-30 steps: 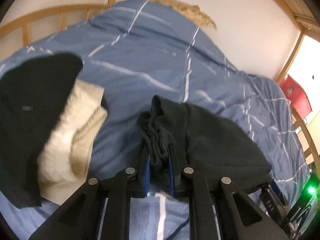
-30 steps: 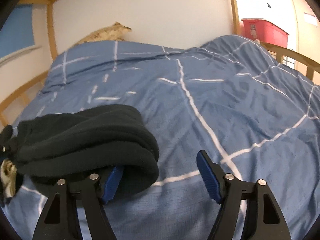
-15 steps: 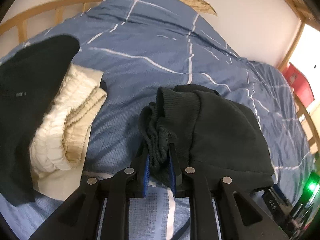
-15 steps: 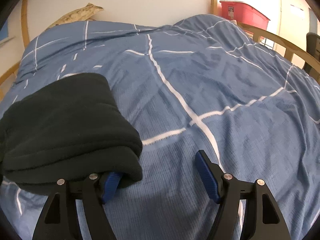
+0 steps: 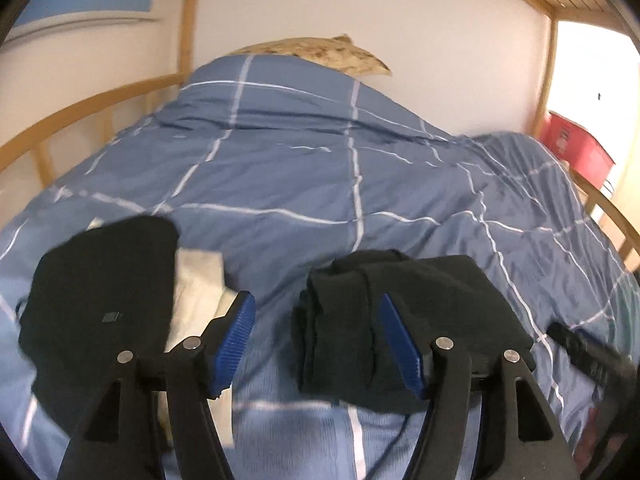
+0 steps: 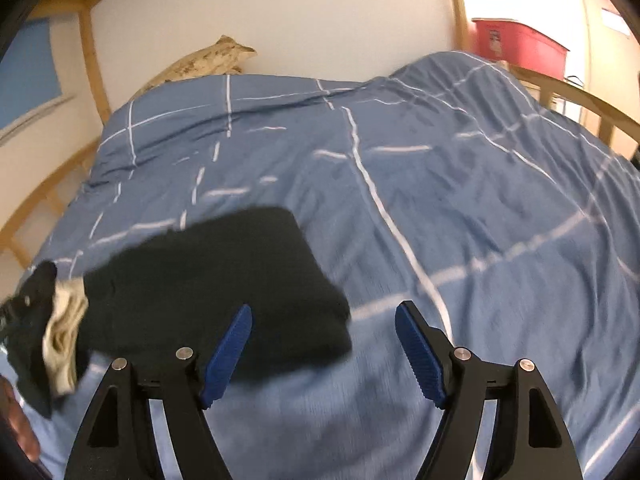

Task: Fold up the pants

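Left wrist view: left gripper (image 5: 316,340) jaws spread wide, holding nothing. Folded black pants (image 5: 404,320) lie on blue checked duvet (image 5: 320,184), lower centre-right of frame, partly between blue pads, nearer right one. Right wrist view: right gripper (image 6: 324,356) also wide apart, empty; pants (image 6: 216,292) at lower left, overlapping left pad. Judgement: fold appears complete; retract both grippers straight back, pads clear of cloth, to avoid dragging the stack.

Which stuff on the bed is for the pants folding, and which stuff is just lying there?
For the job:
folded black pants
left gripper, open
right gripper, open

Just lying about:
cream garment
black garment
blue duvet
pillow
red bin
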`<state>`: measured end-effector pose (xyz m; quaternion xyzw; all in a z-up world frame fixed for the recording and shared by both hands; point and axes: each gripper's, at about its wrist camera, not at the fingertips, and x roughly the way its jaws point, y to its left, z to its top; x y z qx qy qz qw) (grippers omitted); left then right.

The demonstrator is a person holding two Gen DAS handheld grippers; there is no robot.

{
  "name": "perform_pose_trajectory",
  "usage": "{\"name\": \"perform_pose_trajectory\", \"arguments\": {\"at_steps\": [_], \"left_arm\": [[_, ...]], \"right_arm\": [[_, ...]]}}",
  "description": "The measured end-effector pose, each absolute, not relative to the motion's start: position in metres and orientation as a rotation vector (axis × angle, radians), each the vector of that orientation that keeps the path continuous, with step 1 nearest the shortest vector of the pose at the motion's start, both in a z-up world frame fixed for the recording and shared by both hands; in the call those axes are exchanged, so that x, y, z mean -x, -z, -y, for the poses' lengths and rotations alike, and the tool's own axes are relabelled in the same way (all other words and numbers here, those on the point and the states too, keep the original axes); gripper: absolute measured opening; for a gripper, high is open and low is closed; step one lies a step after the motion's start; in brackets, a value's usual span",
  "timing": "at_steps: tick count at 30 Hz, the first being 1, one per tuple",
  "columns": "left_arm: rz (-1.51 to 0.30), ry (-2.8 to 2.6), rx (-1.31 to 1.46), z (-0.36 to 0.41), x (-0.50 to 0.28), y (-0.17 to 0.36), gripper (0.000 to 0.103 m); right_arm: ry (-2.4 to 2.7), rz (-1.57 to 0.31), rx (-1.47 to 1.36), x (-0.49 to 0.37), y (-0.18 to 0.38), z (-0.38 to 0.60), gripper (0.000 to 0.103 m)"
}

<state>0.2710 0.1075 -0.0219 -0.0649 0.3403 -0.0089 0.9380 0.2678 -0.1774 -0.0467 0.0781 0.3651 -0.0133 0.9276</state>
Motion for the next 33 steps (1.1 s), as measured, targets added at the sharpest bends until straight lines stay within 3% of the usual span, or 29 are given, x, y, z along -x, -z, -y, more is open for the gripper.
{"name": "perform_pose_trajectory", "arguments": {"at_steps": [4,9,12,13,14,23,27,31,33], "left_arm": [[-0.755,0.072,0.030,-0.096,-0.307,0.028,0.064],[-0.887,0.114,0.104,-0.104,-0.342,0.048,0.061],[-0.913,0.122,0.123,-0.101,-0.348,0.057,0.041],[-0.924,0.123,0.125,-0.099,-0.349,0.060,0.026],[-0.927,0.118,0.121,-0.098,-0.350,0.061,0.018],[-0.891,0.014,0.025,-0.090,-0.343,0.063,0.018],[-0.916,0.008,0.052,-0.098,-0.348,0.066,0.021],[-0.907,-0.021,-0.010,-0.093,-0.345,0.062,0.028],[-0.871,-0.072,-0.065,-0.090,-0.338,0.054,0.040]], "right_arm": [[-0.013,-0.851,-0.101,-0.333,0.047,0.177,0.075],[-0.030,-0.901,-0.030,-0.388,0.049,0.167,0.075],[-0.072,-0.950,-0.103,-0.413,0.057,0.170,0.075],[-0.086,-0.967,-0.121,-0.422,0.061,0.170,0.075],[-0.083,-0.978,-0.134,-0.429,0.064,0.171,0.075],[-0.054,-1.037,-0.202,-0.450,0.084,0.175,0.075],[0.025,-1.082,-0.081,-0.457,0.095,0.172,0.075],[0.160,-1.074,0.033,-0.452,0.096,0.180,0.075],[0.198,-1.041,0.061,-0.443,0.088,0.182,0.075]]}}
